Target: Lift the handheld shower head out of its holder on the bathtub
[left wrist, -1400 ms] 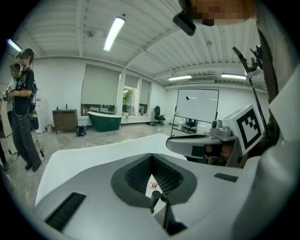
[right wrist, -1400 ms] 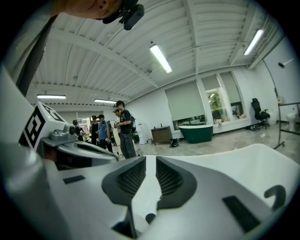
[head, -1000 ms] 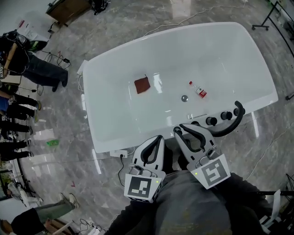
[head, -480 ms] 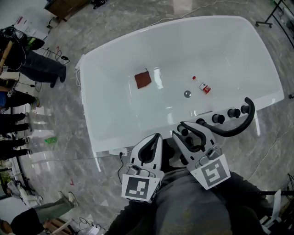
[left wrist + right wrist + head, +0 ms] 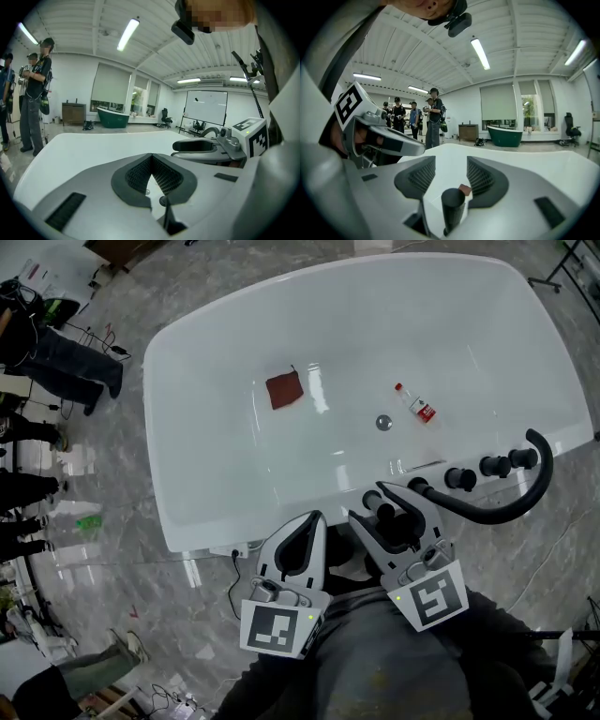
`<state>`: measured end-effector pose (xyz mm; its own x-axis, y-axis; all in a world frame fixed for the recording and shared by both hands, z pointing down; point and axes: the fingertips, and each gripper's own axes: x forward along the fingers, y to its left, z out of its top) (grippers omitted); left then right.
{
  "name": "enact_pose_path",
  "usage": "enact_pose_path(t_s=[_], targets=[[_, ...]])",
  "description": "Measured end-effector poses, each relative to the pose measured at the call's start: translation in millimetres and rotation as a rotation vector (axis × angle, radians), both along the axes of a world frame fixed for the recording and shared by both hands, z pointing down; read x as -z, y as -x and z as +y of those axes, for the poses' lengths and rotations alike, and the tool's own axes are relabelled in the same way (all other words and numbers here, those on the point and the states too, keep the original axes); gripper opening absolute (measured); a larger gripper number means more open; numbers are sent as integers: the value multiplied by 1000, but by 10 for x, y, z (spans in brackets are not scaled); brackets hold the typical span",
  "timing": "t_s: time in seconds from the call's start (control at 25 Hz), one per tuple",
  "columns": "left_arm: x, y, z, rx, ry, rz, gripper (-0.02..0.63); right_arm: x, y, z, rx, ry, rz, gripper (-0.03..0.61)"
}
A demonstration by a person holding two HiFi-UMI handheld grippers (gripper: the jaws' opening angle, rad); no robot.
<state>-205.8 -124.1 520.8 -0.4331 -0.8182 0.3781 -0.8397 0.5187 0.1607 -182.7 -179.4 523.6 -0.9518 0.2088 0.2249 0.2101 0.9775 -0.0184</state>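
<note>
No lettering, label or number here can be read.

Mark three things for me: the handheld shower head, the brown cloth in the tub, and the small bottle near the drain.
handheld shower head (image 5: 451,208): right gripper view, side of its upright black handle.
brown cloth (image 5: 284,389): head view, middle of the square.
small bottle (image 5: 413,401): head view, middle of its body.

The site was a large open lab or test hall, not a home bathroom. A white bathtub (image 5: 202,427) stood free on a grey marble-pattern floor (image 5: 122,531). A green bathtub (image 5: 505,137) sat by the windows, with a whiteboard (image 5: 206,104), an office chair (image 5: 569,124), ceiling strip lights (image 5: 480,53) and standing people (image 5: 432,117).
</note>
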Motion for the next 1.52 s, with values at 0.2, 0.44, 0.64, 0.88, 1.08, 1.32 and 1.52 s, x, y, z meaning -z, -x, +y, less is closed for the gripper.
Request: enact_pose_path(t_s=[0.2,0.44,0.64,0.88,1.08,1.32,1.52], targets=[[-324,84,-56,-11,-4,-13,2,-427,-2,-54,-5,-7,34,202],[-640,121,-86,-13,15,-5,2,-773,-21,-83,-11,8,44,202],[-702,96,-83,-23,25,-2,2,-977,-50,-140,-51,-51,109,150],[-667,79,-62,-24,32,0,2,-991,-67,-109,-50,-66,120,123],[-666,60,-8,-28,48,28,2,-986,-47,-110,-62,-57,126,123],[-521,145,32,-16,31,10,2,-936,-20,-98,-64,-61,141,121],[-406,187,82,-6,30,5,2,-669,43,-77,-53,-73,89,121]])
